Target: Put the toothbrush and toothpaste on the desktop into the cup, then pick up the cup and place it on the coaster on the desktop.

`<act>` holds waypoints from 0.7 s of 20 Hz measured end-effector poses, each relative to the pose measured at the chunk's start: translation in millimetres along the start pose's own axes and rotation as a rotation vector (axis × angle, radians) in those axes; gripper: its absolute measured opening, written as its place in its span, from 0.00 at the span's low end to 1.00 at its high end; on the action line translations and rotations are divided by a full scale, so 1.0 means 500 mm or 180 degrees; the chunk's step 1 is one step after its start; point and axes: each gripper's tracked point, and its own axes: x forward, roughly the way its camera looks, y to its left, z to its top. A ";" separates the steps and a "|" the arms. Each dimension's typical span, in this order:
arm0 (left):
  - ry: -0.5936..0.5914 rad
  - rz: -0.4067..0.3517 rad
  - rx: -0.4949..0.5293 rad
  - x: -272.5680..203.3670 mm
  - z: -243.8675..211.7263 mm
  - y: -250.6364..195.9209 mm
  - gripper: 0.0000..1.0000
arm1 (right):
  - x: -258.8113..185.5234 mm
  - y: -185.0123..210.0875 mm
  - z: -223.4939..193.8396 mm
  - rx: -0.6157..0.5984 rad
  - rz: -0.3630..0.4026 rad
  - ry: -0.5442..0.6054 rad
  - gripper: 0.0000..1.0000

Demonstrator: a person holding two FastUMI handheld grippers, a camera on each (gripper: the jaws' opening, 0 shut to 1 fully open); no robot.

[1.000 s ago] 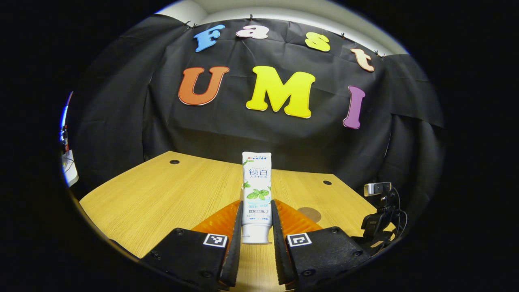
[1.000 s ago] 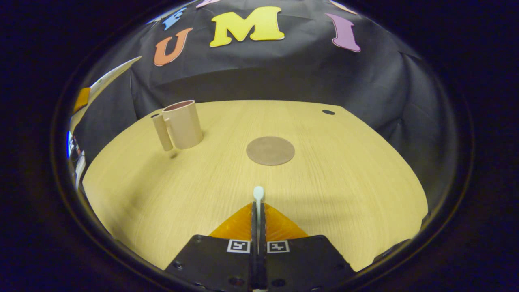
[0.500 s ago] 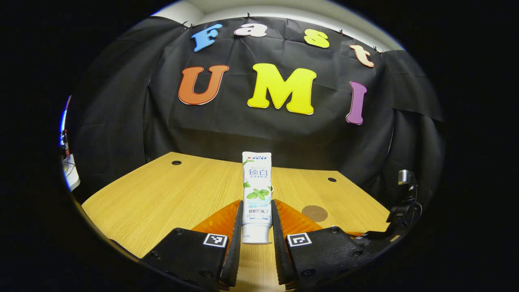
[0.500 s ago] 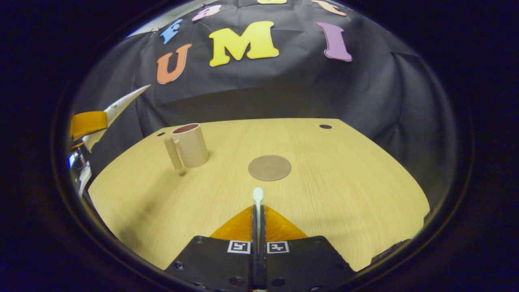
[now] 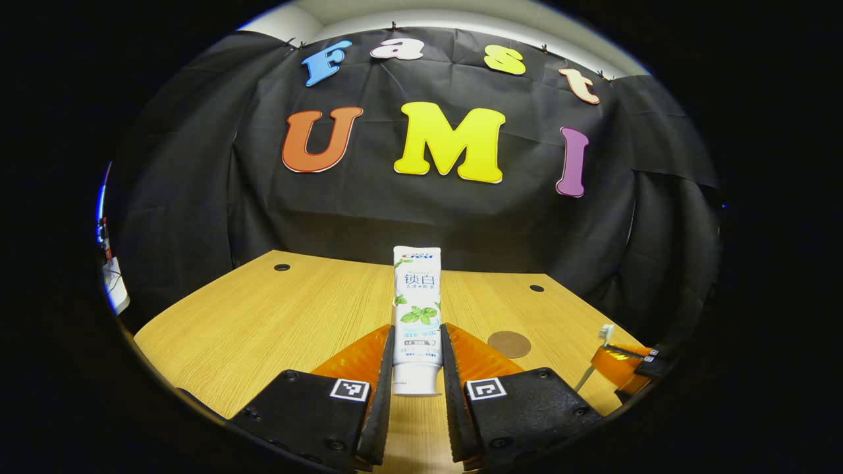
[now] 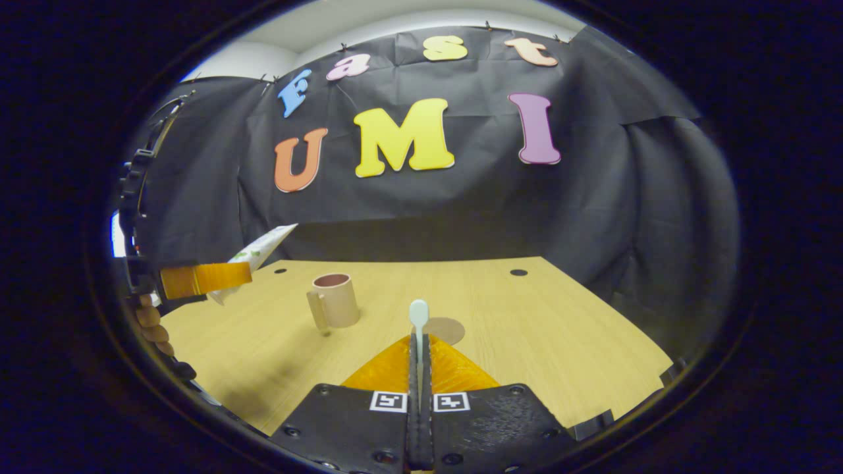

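In the left gripper view my left gripper [image 5: 416, 339] is shut on a white toothpaste tube [image 5: 416, 289], held above the wooden desktop [image 5: 276, 309] with its cap toward me. The round brown coaster [image 5: 508, 343] lies to the right. In the right gripper view my right gripper [image 6: 419, 342] is shut on a white toothbrush [image 6: 419, 315] whose end sticks out ahead. A beige cup [image 6: 334, 300] with a handle stands upright on the desktop [image 6: 527, 329], left of the coaster [image 6: 445, 329]. The other gripper [image 6: 204, 278] holds the toothpaste [image 6: 257, 253] at the left, higher than the cup.
A hand [image 6: 151, 326] grips the other tool at the left edge of the right gripper view. The right gripper with the toothbrush [image 5: 602, 349] shows at the lower right of the left gripper view. Small dark holes [image 5: 282, 267] mark the desktop's far corners.
The right gripper's view has tilted up and drawn back, so cup and coaster look smaller and farther. In the left gripper view the right gripper's fingers and toothbrush have come into sight at the right.
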 end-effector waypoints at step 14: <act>-0.0123 -0.0038 0.0031 0.026 0.009 -0.029 0.41 | -0.070 -0.014 0.078 -0.0129 -0.0007 -0.0485 0.00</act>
